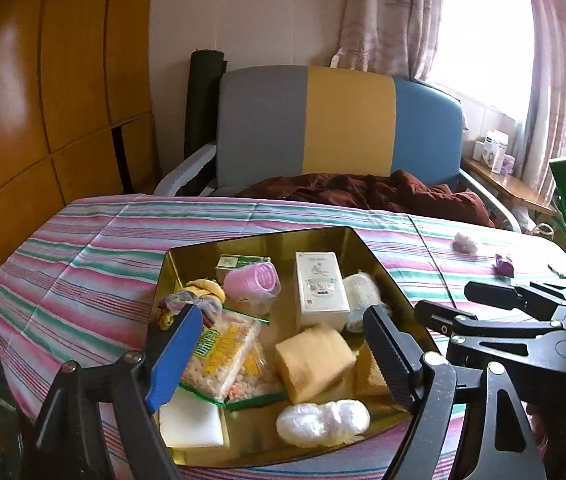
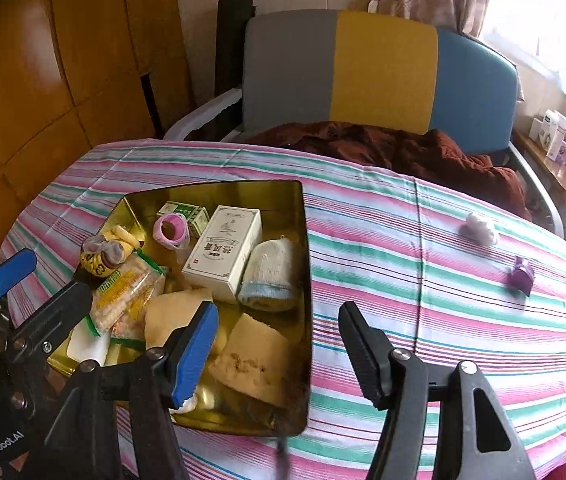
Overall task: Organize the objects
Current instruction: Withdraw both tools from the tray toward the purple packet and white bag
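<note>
Nearest, the left claw [image 1: 279, 344] hangs spread apart and empty over the gold tin tray [image 1: 391, 276], which sits on the striped sheet [image 1: 83, 256] of the bed, while the right claw [image 2: 279, 344] is likewise apart and empty above the tray's right edge. Inside the tray, from near to far, lie a white plastic wad [image 1: 323, 422], a yellow sponge [image 1: 313, 360], a cracker packet [image 1: 223, 354], a white box [image 1: 321, 288] with a rolled sock [image 1: 361, 290] to its right, and a pink hair roller [image 1: 253, 280]. Farther right on the sheet, well apart from the tray, rest a purple clip [image 2: 521, 274] and a cotton ball [image 2: 479, 228], with a brown blanket [image 2: 423, 152] beyond.
</note>
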`<action>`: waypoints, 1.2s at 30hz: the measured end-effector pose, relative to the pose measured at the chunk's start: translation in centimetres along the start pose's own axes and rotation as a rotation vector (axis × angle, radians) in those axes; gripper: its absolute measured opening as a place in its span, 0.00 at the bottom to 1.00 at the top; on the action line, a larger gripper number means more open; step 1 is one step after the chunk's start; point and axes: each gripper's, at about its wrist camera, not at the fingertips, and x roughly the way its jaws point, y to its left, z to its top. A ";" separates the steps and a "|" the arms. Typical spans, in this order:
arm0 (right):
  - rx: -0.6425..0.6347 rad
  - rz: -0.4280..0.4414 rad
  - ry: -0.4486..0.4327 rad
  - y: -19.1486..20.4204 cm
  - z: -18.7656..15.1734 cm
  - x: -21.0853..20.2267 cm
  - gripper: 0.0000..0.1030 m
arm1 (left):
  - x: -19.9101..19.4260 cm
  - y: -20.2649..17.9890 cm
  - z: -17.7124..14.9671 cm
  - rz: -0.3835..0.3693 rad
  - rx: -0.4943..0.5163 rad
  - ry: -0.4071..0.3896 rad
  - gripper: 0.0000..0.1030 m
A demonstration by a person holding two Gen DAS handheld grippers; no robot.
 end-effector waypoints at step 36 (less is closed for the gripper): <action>0.203 -0.189 0.048 -15.7 -1.8 0.1 0.62 | 1.1 -9.1 -0.9 -0.125 0.218 0.054 0.81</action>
